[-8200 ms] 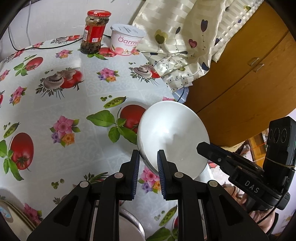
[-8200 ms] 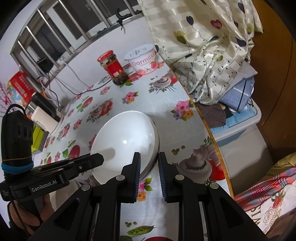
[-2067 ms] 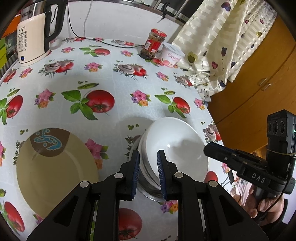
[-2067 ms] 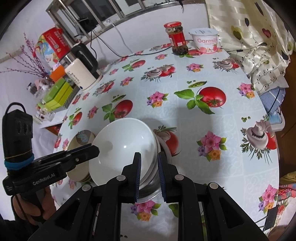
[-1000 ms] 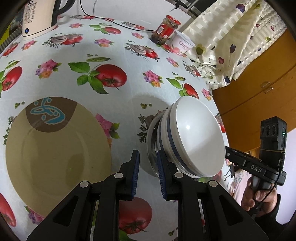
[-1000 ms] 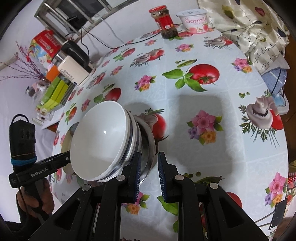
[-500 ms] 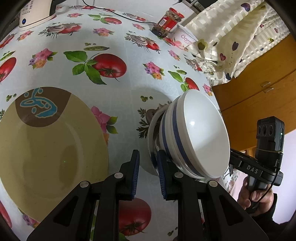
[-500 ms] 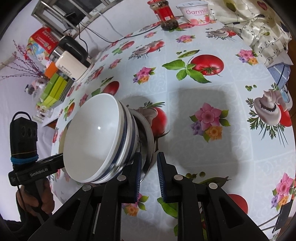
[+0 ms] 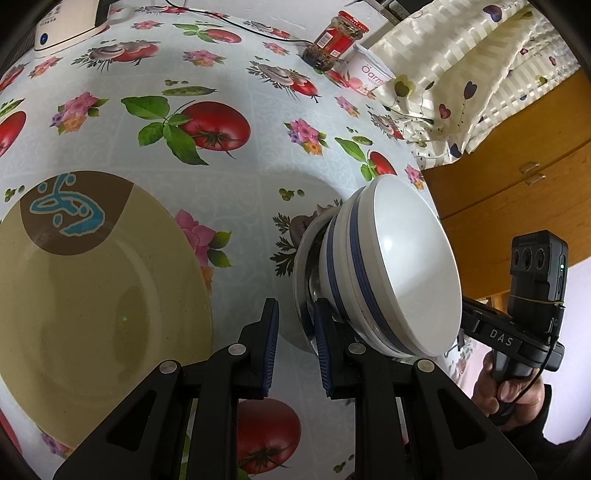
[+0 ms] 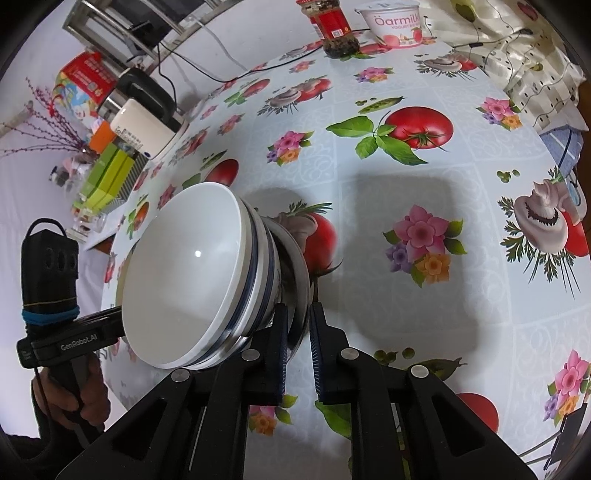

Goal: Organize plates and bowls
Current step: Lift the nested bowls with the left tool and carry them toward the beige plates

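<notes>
Two claws meet on one stack of bowls. Furthest left in the left wrist view lies a tan plate (image 9: 103, 280) with a brown patch and a blue mark, flat on the flowered worktop (image 9: 240, 184). It fills more of that side than it did a second ago.

Just right of it, the left claw (image 9: 295, 349) is clenched on the near rim of the steel bowl (image 9: 301, 266). The rim runs down between its blue pads, and its gap looks the same as in the earlier pictures. Nested in the steel bowl are the white bowls (image 9: 413, 266), the outer ones ringed in dark blue. The stack now shows its side and leans its mouth to the right, where two seconds ago the camera looked down into it. Whether its base touches the worktop I cannot tell.

Further right, a person's hand (image 9: 506, 391) grips the other handle. In the right wrist view the right claw (image 10: 297, 347) has just been closing, and it now pinches the steel bowl's rim between its pads. There the stack leans its mouth to the left.

Eight seconds ago the claws held a single white bowl between them, with no steel bowl under it.

Along the far edge, left to right, stand a white kettle (image 9: 70, 26), a red-lidded jar (image 9: 334, 40) and a yoghurt tub (image 9: 369, 72), then a patterned cloth (image 9: 461, 74) over a wooden cupboard (image 9: 517, 192).
</notes>
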{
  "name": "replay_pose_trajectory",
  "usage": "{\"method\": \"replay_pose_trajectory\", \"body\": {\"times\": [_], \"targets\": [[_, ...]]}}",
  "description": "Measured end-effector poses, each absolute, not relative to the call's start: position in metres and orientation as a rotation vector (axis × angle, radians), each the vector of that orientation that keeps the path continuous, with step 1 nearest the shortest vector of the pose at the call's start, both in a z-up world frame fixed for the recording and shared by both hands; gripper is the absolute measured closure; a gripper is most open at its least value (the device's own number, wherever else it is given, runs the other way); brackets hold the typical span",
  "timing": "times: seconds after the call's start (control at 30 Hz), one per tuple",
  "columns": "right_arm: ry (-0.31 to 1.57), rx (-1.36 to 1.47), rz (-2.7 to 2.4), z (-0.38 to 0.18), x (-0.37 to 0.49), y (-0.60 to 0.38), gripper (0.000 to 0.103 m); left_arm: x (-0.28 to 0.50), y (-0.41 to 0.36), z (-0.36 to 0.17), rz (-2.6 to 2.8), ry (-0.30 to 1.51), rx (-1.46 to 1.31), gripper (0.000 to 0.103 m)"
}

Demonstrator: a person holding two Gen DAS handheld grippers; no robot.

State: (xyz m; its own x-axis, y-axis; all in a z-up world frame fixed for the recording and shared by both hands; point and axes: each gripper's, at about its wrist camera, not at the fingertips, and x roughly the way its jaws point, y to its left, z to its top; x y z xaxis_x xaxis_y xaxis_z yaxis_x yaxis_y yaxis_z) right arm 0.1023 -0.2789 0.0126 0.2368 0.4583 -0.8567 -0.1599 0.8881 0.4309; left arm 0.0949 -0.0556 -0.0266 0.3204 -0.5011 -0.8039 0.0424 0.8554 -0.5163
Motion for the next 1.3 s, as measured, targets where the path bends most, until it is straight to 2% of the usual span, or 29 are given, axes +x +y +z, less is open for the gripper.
{"method": "replay_pose_trajectory", "body": {"times": [0.13, 1.3], "targets": [[1.261, 0.276, 0.433, 0.013, 0.102, -0.278, 0.091, 0.095, -0.058, -0.027, -0.392, 1.197, -0.44, 0.091], [1.226, 0.263, 0.44, 0.027, 0.102, -0.274, 0.092, 0.093, -0.062, -0.012, -0.382, 1.139, -0.371, 0.092]]}}
